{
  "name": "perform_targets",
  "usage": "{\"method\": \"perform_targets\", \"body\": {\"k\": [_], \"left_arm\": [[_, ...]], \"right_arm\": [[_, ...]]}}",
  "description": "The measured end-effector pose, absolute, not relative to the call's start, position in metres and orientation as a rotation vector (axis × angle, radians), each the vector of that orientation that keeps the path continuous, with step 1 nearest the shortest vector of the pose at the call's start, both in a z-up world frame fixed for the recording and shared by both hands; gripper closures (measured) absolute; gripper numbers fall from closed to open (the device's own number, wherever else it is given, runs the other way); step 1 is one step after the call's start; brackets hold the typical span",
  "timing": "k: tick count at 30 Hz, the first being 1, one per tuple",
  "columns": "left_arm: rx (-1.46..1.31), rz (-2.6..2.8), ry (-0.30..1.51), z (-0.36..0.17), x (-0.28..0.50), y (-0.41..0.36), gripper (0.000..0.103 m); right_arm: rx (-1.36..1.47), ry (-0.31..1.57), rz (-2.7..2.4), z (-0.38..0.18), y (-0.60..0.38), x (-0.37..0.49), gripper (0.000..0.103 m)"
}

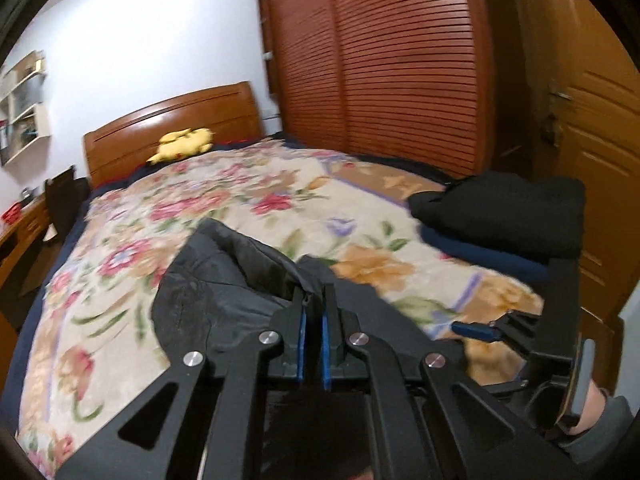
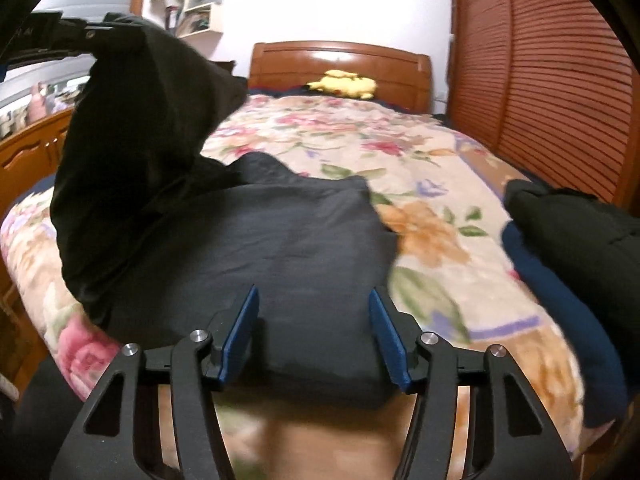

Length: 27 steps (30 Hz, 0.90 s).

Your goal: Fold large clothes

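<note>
A large black garment (image 2: 256,248) lies on the floral bedspread (image 2: 424,184) near the bed's foot. My left gripper (image 1: 313,294) is shut on an edge of the black garment (image 1: 224,280) and holds it lifted; in the right wrist view that lifted part (image 2: 140,120) hangs from the left gripper (image 2: 92,34) at the upper left. My right gripper (image 2: 314,300) is open, its blue pads (image 2: 240,332) standing apart just above the flat part of the garment. It also shows in the left wrist view (image 1: 480,330), low at the right.
A stack of folded dark clothes (image 2: 572,248) sits at the bed's right edge, also in the left wrist view (image 1: 500,216). A yellow plush toy (image 2: 344,84) lies by the wooden headboard (image 2: 340,56). A louvred wardrobe (image 1: 380,68) and a door (image 1: 592,140) stand to the right.
</note>
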<state>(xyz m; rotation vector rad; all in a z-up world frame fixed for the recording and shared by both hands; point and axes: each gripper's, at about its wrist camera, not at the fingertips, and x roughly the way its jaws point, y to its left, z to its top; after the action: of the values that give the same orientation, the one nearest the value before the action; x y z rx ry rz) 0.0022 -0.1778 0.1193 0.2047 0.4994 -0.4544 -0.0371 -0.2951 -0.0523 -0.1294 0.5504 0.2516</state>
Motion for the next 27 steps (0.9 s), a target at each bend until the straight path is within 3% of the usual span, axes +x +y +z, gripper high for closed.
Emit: {"method": "perform_targets", "body": {"k": [10,16,22,27], "left_arm": [[0.187,-0.528,0.590,0.082,-0.007,-0.195,0.101],[0.143,-0.546,0.548,0.097,-0.028,-0.172,0.089],[0.115,-0.505,0.486,0.108,-0.055,-0.127,0.068],[0.093,-0.420,0.486,0.089,-0.058,-0.083,0.067]], "right_arm": [[-0.100,0.573,0.207,-0.054,-0.331,-0.051,0.045],[-0.100,0.573,0.217,-0.055,-0.326,-0.048,0.045],[-0.115,0.567,0.233,-0.054,-0.312,-0.044,0.045],[-0.115,0.544,0.254,-0.048,-0.303,-0.045,0.045]]}}
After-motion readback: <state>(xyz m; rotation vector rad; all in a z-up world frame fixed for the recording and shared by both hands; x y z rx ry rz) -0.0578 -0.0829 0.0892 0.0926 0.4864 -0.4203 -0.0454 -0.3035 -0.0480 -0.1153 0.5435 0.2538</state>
